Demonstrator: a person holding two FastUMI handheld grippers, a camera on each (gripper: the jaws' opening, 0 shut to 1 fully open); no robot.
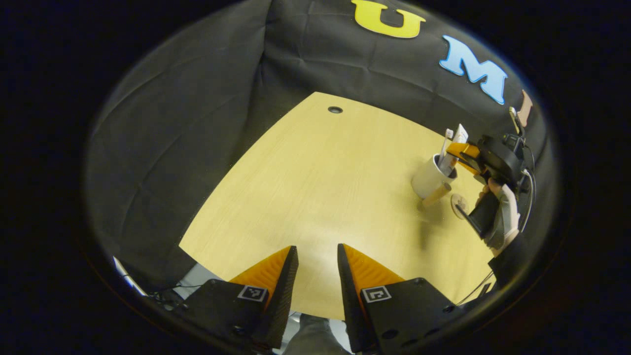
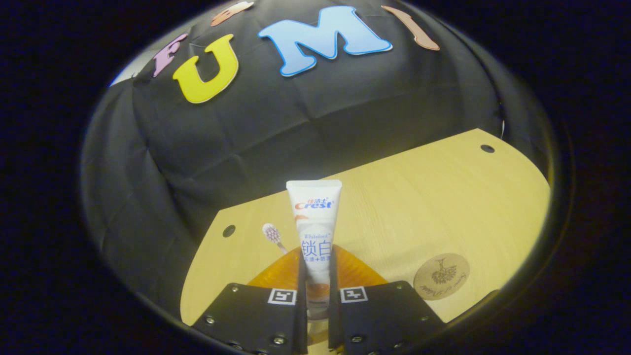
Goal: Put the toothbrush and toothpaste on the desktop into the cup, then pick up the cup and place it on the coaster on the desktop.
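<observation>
Right tongs [image 2: 315, 266] clenched on toothpaste [image 2: 314, 222], upright over the cup [image 1: 430, 178] at the counter's [image 1: 315, 187] 3 o'clock; left tongs [image 1: 318, 256] released; risk: early release tips the tube outside the rim; coaster [image 2: 441, 282] adjacent.

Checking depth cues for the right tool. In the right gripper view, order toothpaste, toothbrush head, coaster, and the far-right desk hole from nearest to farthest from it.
1. toothpaste: held upright between the right tool fingers.
2. toothbrush head: just left of the tube, peeking above the left finger.
3. coaster: flat on the desk, off to the right.
4. desk hole: far right, near the wall.
</observation>
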